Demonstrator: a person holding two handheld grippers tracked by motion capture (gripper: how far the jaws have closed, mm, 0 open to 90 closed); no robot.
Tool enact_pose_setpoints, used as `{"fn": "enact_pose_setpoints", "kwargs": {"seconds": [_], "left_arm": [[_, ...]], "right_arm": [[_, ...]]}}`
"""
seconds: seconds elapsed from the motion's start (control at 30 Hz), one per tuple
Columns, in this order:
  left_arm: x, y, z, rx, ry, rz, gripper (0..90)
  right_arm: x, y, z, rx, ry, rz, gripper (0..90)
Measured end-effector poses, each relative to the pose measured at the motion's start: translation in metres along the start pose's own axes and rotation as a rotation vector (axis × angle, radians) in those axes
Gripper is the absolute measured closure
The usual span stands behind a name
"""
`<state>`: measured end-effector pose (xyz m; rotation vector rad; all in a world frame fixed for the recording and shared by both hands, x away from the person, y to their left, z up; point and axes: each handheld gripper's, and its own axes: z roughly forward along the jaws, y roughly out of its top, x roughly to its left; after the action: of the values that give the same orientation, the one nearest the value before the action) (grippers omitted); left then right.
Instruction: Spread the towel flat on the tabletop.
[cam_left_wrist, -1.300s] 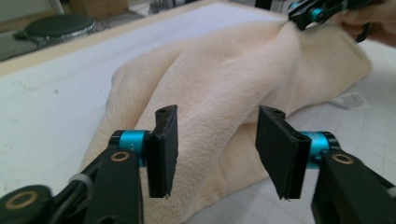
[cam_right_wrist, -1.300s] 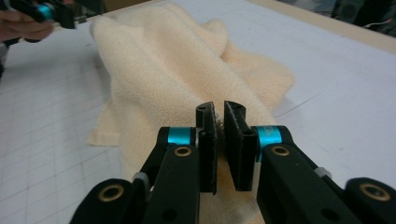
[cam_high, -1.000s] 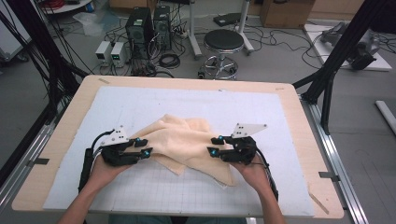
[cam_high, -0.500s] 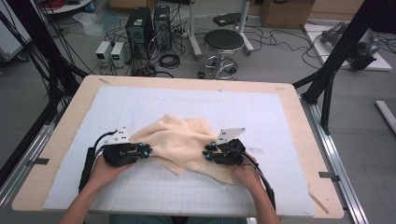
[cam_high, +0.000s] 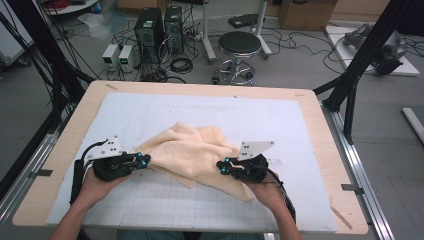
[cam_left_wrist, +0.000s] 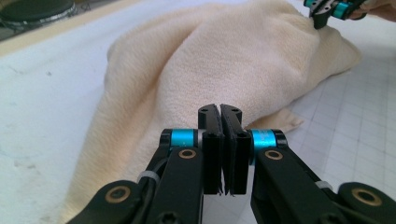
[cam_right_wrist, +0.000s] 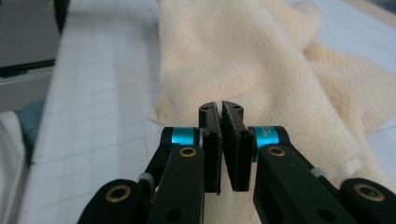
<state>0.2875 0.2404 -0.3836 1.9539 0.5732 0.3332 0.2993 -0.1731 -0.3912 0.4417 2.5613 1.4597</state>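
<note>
Towel (cam_high: 192, 152), cream and crumpled, lies on the white mat (cam_high: 280, 120) near the front of the table (cam_high: 320, 110) in the high view, between the two tongs: the left gripper (cam_high: 142, 161) meets its left edge, the right gripper (cam_high: 224, 166) its right side, and both have just been closing. In the left gripper view, the left gripper (cam_left_wrist: 220, 112) has its jaws clenched together, the towel (cam_left_wrist: 224, 60) heaped just beyond them; whether cloth is pinched I cannot tell. In the right gripper view, the right gripper (cam_right_wrist: 219, 108) is likewise clenched, tips against the towel (cam_right_wrist: 243, 60) that spreads ahead and beneath.
</note>
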Motion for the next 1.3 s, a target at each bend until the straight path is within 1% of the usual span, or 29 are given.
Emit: {"fn": "enact_pose_setpoints", "kwargs": {"seconds": [0.1, 0.2, 0.3, 0.37, 0.4, 0.43, 0.47, 0.5, 0.53, 0.57, 0.6, 0.63, 0.67, 0.7, 0.73, 0.77, 0.8, 0.83, 0.87, 0.9, 0.93, 1.0, 1.03, 1.1, 1.13, 1.17, 1.2, 1.23, 1.3], "left_arm": [[-0.004, 0.01, -0.01, 0.01, 0.008, 0.042, 86.9], [-0.005, 0.02, -0.02, -0.001, 0.014, 0.061, 87.1], [-0.003, 0.029, -0.034, -0.023, 0.02, 0.065, 87.2], [0.001, 0.035, -0.042, -0.037, 0.028, 0.066, 87.3], [0.004, 0.038, -0.044, -0.041, 0.036, 0.061, 87.3], [0.01, 0.041, -0.044, -0.04, 0.045, 0.056, 87.3], [0.016, 0.042, -0.042, -0.046, 0.046, 0.04, 87.3], [0.021, 0.044, -0.039, -0.051, 0.048, 0.027, 87.3], [0.03, 0.045, -0.03, -0.054, 0.055, 0.005, 87.3], [0.036, 0.046, -0.023, -0.056, 0.065, -0.012, 87.3], [0.044, 0.047, -0.013, -0.049, 0.078, -0.033, 87.3], [0.052, 0.047, -0.001, -0.043, 0.088, -0.064, 87.2], [0.06, 0.046, 0.01, -0.036, 0.1, -0.094, 87.1], [0.068, 0.045, 0.021, -0.036, 0.102, -0.136, 86.7], [0.075, 0.043, 0.031, -0.039, 0.123, -0.177, 85.9], [0.079, 0.041, 0.04, -0.044, 0.142, -0.209, 80.9], [0.082, 0.04, 0.047, -0.051, 0.138, -0.23, 79.7], [0.083, 0.038, 0.051, -0.053, 0.134, -0.236, 78.5], [0.083, 0.037, 0.054, -0.054, 0.132, -0.233, 76.7], [0.082, 0.037, 0.056, -0.055, 0.126, -0.234, 75.1], [0.08, 0.037, 0.057, -0.052, 0.113, -0.224, 73.0], [0.075, 0.039, 0.054, -0.053, 0.09, -0.195, 70.8], [0.072, 0.04, 0.052, -0.064, 0.074, -0.186, 69.4], [0.064, 0.043, 0.046, -0.087, 0.053, -0.159, 67.4], [0.06, 0.044, 0.043, -0.094, 0.044, -0.148, 66.4], [0.055, 0.045, 0.04, -0.1, 0.04, -0.132, 65.8], [0.05, 0.045, 0.038, -0.101, 0.038, -0.115, 65.0], [0.045, 0.045, 0.036, -0.105, 0.033, -0.108, 64.0], [0.036, 0.042, 0.032, -0.113, 0.021, -0.091, 63.4]], "right_arm": [[0.011, 0.009, -0.009, -0.032, 0.0, -0.009, 86.9], [0.018, 0.02, -0.013, -0.049, 0.004, -0.012, 87.1], [0.025, 0.033, -0.017, -0.061, 0.013, -0.025, 87.3], [0.029, 0.043, -0.02, -0.079, 0.018, -0.033, 87.4], [0.031, 0.047, -0.022, -0.089, 0.02, -0.036, 87.4], [0.03, 0.052, -0.024, -0.093, 0.015, -0.042, 87.4], [0.028, 0.056, -0.024, -0.091, 0.001, -0.042, 87.4], [0.023, 0.059, -0.023, -0.086, -0.028, -0.054, 87.4], [0.018, 0.059, -0.022, -0.081, -0.044, -0.043, 87.4], [0.006, 0.059, -0.018, -0.076, -0.07, -0.012, 87.4], [-0.003, 0.057, -0.015, -0.072, -0.09, 0.005, 87.4], [-0.015, 0.054, -0.011, -0.055, -0.117, 0.028, 87.4], [-0.029, 0.05, -0.007, -0.047, -0.138, 0.061, 87.4], [-0.042, 0.045, -0.003, -0.043, -0.162, 0.095, 87.4], [-0.054, 0.04, 0.0, -0.043, -0.186, 0.133, 87.4], [-0.066, 0.034, 0.002, -0.042, -0.204, 0.172, 87.4], [-0.076, 0.028, 0.004, -0.037, -0.227, 0.197, 87.5], [-0.085, 0.022, 0.005, -0.033, -0.245, 0.233, 87.6], [-0.093, 0.016, 0.005, -0.034, -0.257, 0.268, 87.5], [-0.099, 0.01, 0.005, -0.03, -0.271, 0.288, 87.5], [-0.104, 0.006, 0.005, -0.025, -0.28, 0.305, 87.5], [-0.108, 0.0, 0.004, -0.025, -0.275, 0.329, 87.0], [-0.108, 0.0, 0.004, -0.028, -0.271, 0.328, 86.3], [-0.106, 0.002, 0.005, -0.039, -0.271, 0.324, 80.5], [-0.104, 0.004, 0.005, -0.045, -0.264, 0.312, 79.2], [-0.101, 0.006, 0.004, -0.047, -0.26, 0.29, 76.7], [-0.098, 0.008, 0.003, -0.048, -0.261, 0.276, 75.3], [-0.095, 0.01, 0.001, -0.053, -0.262, 0.259, 74.1], [-0.088, 0.013, -0.005, -0.08, -0.246, 0.244, 71.3]]}}
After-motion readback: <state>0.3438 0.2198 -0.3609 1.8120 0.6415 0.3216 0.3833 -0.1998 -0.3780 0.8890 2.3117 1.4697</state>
